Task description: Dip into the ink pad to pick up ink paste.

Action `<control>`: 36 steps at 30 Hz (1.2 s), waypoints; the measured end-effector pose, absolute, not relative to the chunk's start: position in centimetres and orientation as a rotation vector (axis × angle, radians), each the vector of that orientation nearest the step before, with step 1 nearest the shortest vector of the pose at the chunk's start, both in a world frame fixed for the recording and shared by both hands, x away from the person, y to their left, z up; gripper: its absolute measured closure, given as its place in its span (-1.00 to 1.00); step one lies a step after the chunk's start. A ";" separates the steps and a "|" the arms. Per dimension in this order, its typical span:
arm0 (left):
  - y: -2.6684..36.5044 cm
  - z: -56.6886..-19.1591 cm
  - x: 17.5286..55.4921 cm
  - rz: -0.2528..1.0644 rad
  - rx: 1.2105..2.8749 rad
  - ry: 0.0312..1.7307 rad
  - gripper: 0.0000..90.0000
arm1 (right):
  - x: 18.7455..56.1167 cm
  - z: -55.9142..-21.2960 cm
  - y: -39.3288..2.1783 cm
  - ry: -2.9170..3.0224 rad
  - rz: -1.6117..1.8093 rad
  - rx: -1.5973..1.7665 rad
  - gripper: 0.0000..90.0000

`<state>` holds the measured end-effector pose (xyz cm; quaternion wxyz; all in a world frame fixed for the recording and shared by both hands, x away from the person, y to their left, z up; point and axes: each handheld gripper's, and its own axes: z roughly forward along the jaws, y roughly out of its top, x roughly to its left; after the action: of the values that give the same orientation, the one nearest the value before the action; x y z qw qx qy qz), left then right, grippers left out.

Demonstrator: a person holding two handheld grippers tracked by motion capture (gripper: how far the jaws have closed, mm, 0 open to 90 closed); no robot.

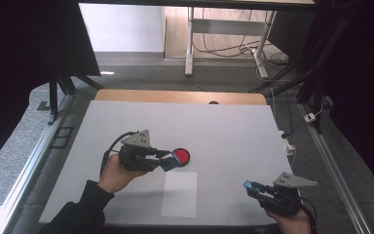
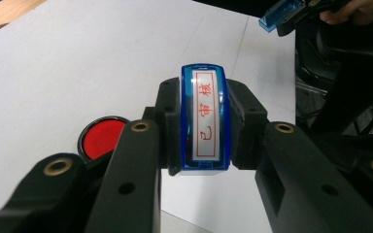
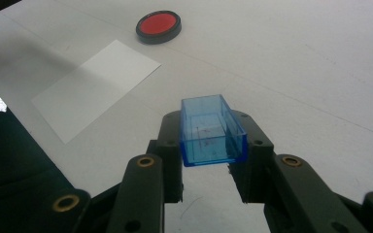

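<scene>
My left gripper [image 1: 166, 161] [image 2: 205, 124] is shut on a blue stamp [image 2: 205, 119] whose white label carries red characters. It hovers just left of a round red ink pad [image 1: 180, 157] [image 2: 102, 137] [image 3: 158, 25] in a black case on the white table. My right gripper [image 1: 253, 187] [image 3: 212, 136] sits near the table's front right and is shut on the stamp's clear blue cap [image 3: 211, 130] [image 1: 251, 185], open side up. The cap [image 2: 279, 14] also appears at the top of the left gripper view. A white sheet of paper [image 1: 179, 193] [image 3: 96, 87] lies flat in front of the ink pad.
The white table top [image 1: 224, 131] has a wooden strip [image 1: 180, 96] along its far edge. Metal rails [image 1: 336, 165] run along both sides. Desk legs and cables [image 1: 224, 46] stand on the floor beyond.
</scene>
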<state>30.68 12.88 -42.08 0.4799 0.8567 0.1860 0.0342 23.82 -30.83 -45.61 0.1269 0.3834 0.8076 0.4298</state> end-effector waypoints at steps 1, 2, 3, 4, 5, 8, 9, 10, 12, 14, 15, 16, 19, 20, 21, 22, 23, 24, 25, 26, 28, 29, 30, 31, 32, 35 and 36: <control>12.9 -42.1 30.7 0.082 2.089 0.459 0.56 | 23.8 -45.6 -30.8 2.351 1.249 1.118 0.52; 12.8 -42.1 30.8 0.083 2.089 0.466 0.56 | 23.8 -45.6 -30.8 2.352 1.246 1.120 0.52; 12.8 -42.1 30.8 0.082 2.091 0.472 0.56 | 23.8 -45.6 -30.8 2.354 1.240 1.119 0.52; 12.8 -42.2 30.9 0.082 2.092 0.479 0.56 | 23.8 -45.6 -30.7 2.355 1.236 1.117 0.52; 12.8 -42.2 30.9 0.089 2.092 0.481 0.56 | 23.8 -45.6 -30.7 2.356 1.233 1.116 0.52; 12.7 -42.3 31.2 0.109 2.097 0.490 0.56 | 23.8 -45.6 -30.7 2.355 1.234 1.115 0.52; 12.7 -42.3 31.3 0.109 2.097 0.494 0.56 | 23.8 -45.6 -30.8 2.353 1.237 1.117 0.52; 12.6 -42.4 31.5 0.110 2.097 0.498 0.56 | 23.8 -45.6 -30.8 2.350 1.242 1.120 0.52; 12.6 -42.5 31.8 0.107 2.106 0.516 0.56 | 23.8 -45.6 -30.8 2.349 1.244 1.119 0.52; 12.5 -42.7 32.2 0.093 2.116 0.538 0.56 | 23.8 -45.6 -30.8 2.351 1.244 1.117 0.52; 12.4 -42.8 32.4 0.086 2.120 0.553 0.56 | 23.8 -45.6 -30.8 2.351 1.244 1.117 0.52; 12.3 -42.8 32.6 0.085 2.125 0.565 0.56 | 23.8 -45.6 -30.8 2.351 1.244 1.117 0.52; 12.0 -43.0 33.0 0.093 2.140 0.583 0.56 | 23.8 -45.6 -30.8 2.350 1.247 1.119 0.52; 11.8 -43.0 33.2 0.098 2.142 0.588 0.56 | 23.8 -45.6 -30.8 2.350 1.248 1.119 0.52; 11.7 -43.1 33.4 0.100 2.147 0.589 0.56 | 23.8 -45.6 -30.8 2.351 1.249 1.118 0.52; 11.6 -43.1 33.5 0.102 2.147 0.591 0.56 | 23.8 -45.6 -30.8 2.352 1.251 1.117 0.52; 11.5 -43.2 33.7 0.105 2.149 0.595 0.56 | 23.8 -45.6 -30.8 2.352 1.254 1.117 0.52; 11.3 -43.2 34.0 0.108 2.153 0.599 0.56 | 23.8 -45.6 -30.8 2.354 1.253 1.116 0.52; 11.2 -43.3 34.2 0.106 2.152 0.605 0.56 | 23.8 -45.6 -30.8 2.354 1.253 1.116 0.52; 11.0 -43.4 34.4 0.109 2.155 0.608 0.56 | 23.8 -45.6 -30.8 2.354 1.254 1.115 0.52; 10.7 -43.6 34.9 0.112 2.164 0.617 0.56 | 23.8 -45.6 -30.9 2.353 1.253 1.117 0.52; 10.6 -43.8 35.1 0.112 2.164 0.624 0.56 | 23.8 -45.6 -30.9 2.355 1.251 1.118 0.52; 10.4 -43.9 35.3 0.111 2.166 0.630 0.56 | 23.8 -45.6 -30.9 2.353 1.252 1.119 0.52; 10.3 -44.1 35.5 0.109 2.167 0.635 0.56 | 23.8 -45.6 -30.9 2.353 1.253 1.119 0.52; 10.2 -44.3 35.8 0.105 2.169 0.640 0.56 | 23.8 -45.6 -30.9 2.353 1.254 1.120 0.52; 9.8 -44.8 36.3 0.104 2.178 0.654 0.56 | 23.8 -45.6 -30.9 2.353 1.259 1.119 0.52; 9.7 -44.9 36.5 0.105 2.179 0.660 0.56 | 23.8 -45.6 -30.9 2.353 1.256 1.119 0.52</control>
<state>36.50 9.67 -44.91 0.4181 0.8685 0.2631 0.0417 23.82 -30.87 -45.61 0.1243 0.3839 0.8071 0.4310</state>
